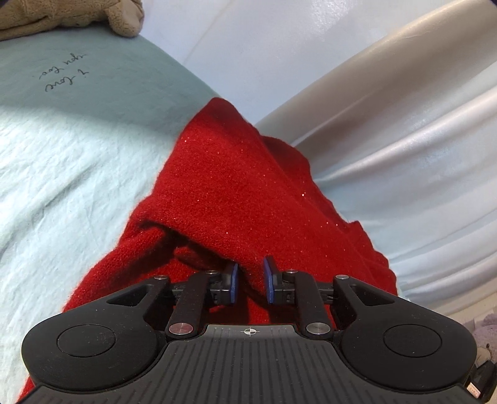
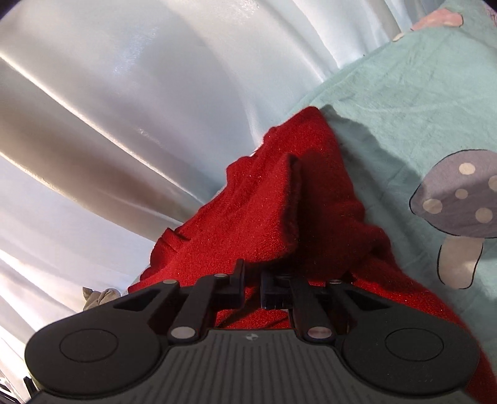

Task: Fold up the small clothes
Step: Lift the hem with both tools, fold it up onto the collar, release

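Observation:
A small red fuzzy garment [image 1: 236, 186] lies rumpled on a pale green bed sheet [image 1: 62, 174]. My left gripper [image 1: 251, 281] sits low over its near part, its blue pads [image 1: 233, 281] narrowly apart with a fold of the red fabric between them. In the right wrist view the same red garment [image 2: 264, 217] rises in a fold ahead of my right gripper [image 2: 252, 284], whose jaws are close together with red fabric in the narrow gap. The fingertips are partly hidden by cloth.
The sheet carries handwriting [image 1: 65, 74] and a grey mushroom print [image 2: 459, 211]. A tan plush item [image 1: 71, 15] lies at the top left. Shiny silver-white curtain folds [image 2: 108, 124] hang beside the bed. A grey plush piece [image 2: 99, 296] shows at lower left.

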A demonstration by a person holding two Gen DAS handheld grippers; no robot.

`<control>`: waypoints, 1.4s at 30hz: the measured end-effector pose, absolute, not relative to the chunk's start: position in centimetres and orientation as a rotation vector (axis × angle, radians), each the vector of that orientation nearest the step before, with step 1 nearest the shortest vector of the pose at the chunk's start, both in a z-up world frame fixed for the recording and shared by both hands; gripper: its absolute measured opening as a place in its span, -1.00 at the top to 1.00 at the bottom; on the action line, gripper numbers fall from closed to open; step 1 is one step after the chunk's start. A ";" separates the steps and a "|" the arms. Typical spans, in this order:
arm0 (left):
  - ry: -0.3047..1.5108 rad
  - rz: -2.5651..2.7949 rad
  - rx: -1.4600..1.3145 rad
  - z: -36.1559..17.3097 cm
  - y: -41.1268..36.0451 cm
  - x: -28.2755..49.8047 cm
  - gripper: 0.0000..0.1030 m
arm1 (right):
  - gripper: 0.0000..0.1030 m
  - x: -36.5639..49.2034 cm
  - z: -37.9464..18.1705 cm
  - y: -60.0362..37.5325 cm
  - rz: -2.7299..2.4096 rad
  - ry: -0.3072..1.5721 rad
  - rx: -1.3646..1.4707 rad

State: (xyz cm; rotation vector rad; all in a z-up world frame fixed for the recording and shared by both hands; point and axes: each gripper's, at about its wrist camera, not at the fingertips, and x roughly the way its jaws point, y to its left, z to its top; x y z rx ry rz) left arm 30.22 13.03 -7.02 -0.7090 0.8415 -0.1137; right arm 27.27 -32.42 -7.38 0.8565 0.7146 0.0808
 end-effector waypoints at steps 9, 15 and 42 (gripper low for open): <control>0.875 -0.100 -0.653 -8.3 12.6 30.7 0.64 | 0.89 27.1 -8.9 -31.7 0.022 0.767 0.694; 0.886 -0.046 -0.532 -6.6 12.1 29.2 -0.22 | 0.77 26.4 -7.7 -31.2 0.022 0.774 0.562; 1.114 -0.010 -0.422 -5.2 19.3 9.6 -0.67 | -0.61 1.5 0.1 -32.2 -0.129 0.739 -0.351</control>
